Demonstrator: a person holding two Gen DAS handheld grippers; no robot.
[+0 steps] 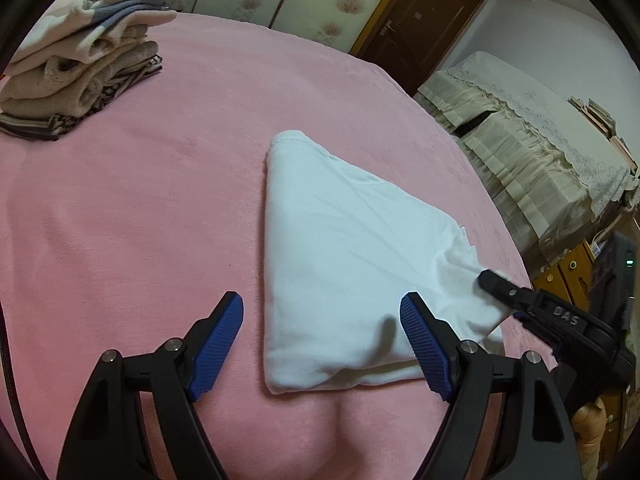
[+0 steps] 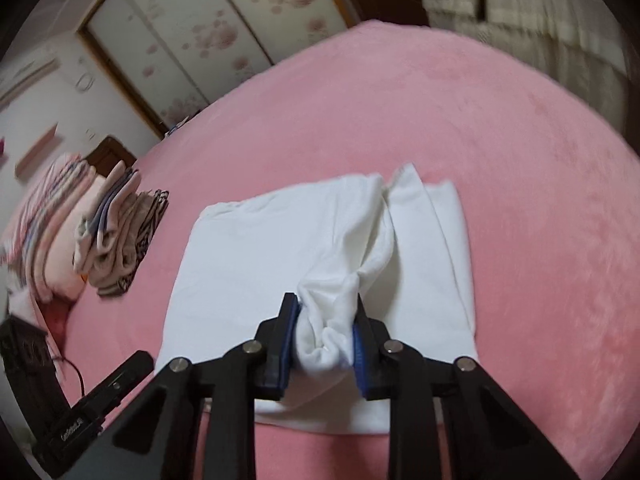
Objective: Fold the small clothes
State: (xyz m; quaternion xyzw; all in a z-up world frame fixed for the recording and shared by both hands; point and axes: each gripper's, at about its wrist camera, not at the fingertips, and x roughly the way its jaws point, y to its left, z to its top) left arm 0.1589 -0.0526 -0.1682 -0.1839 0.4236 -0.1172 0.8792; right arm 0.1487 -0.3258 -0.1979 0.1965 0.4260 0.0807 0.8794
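Observation:
A white garment (image 1: 352, 248) lies partly folded on the pink bed cover (image 1: 140, 208). My left gripper (image 1: 322, 320) is open and empty, its blue pads on either side of the garment's near left corner, just above it. My right gripper (image 2: 326, 320) is shut on a bunched fold of the white garment (image 2: 304, 240) and lifts that edge off the bed. It shows in the left wrist view (image 1: 496, 280) at the garment's right edge. The garment's far part lies flat.
A stack of folded clothes (image 1: 80, 64) sits at the bed's far left, also in the right wrist view (image 2: 108, 232). A cloth-covered cabinet (image 1: 520, 140) stands beyond the bed's right edge. A wardrobe and a brown door (image 1: 416, 24) are behind.

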